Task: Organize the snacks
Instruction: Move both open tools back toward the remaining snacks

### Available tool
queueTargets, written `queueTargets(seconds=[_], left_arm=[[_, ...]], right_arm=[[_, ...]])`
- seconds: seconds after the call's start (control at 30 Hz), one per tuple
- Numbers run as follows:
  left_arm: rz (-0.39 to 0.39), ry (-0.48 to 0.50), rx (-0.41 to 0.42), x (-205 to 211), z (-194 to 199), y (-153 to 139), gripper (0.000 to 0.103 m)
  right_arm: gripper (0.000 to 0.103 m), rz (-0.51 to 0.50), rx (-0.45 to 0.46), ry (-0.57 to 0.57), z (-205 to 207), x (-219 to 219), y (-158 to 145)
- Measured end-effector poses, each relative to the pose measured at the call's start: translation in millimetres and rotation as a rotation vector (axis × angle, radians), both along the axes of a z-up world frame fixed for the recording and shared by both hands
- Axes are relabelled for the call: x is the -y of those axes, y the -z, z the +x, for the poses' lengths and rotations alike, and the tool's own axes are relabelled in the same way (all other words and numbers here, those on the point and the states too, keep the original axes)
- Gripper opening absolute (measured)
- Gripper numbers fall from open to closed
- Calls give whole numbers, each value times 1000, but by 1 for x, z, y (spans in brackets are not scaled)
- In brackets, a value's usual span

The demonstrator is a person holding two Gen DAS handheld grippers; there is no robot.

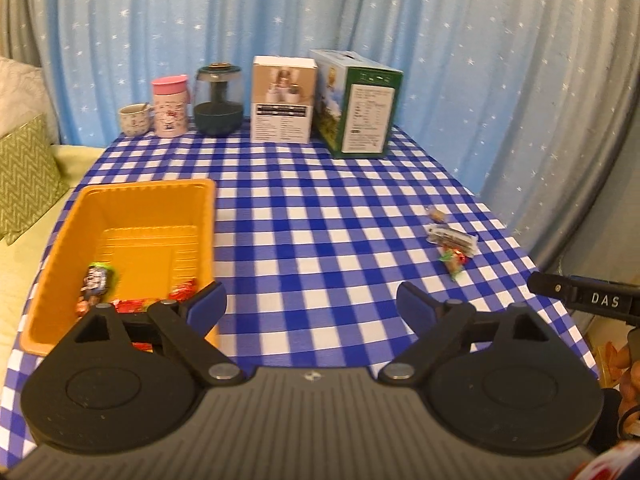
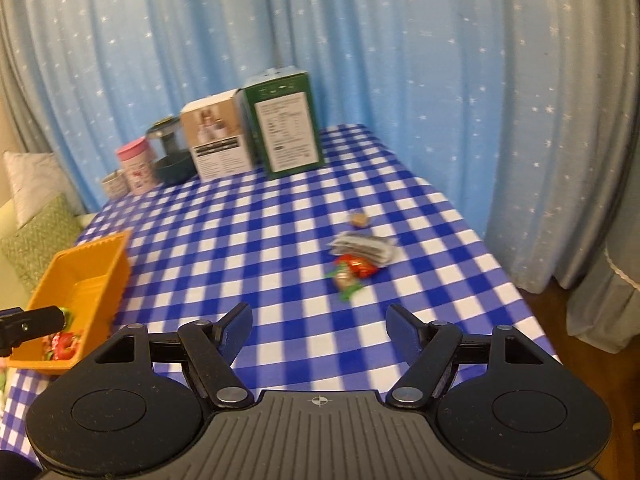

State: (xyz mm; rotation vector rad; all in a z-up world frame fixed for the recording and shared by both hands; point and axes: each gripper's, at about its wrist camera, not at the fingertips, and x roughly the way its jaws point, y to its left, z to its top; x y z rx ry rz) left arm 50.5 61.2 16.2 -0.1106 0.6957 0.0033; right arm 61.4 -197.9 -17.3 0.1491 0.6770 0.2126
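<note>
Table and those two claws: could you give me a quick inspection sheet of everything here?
Surface: blue-white checked tablecloth.
Job's things: orange bin holding several wrapped snacks; loose snacks lie on the cloth, right side.
Clutter: cup, pink canister, dark glass jar, white box, green box along the far edge.
Grippers: left claw and right claw open, empty.
Cables: nothing seen.
Surroundings: starry blue curtain, green cushion.

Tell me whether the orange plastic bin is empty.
Not empty: the orange plastic bin holds wrapped snacks at its near end; the far floor is bare.
</note>
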Motion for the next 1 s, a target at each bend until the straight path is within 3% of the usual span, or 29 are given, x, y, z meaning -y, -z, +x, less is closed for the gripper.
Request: queueTargets(seconds=[0.8, 1.0], left_arm=[[7, 153, -46, 121, 102, 59, 90], [-23, 142, -70, 144, 126, 86, 82]], right_arm=[[74, 4, 5, 67, 75, 87, 23], [73, -15, -17, 45, 93, 96, 40]])
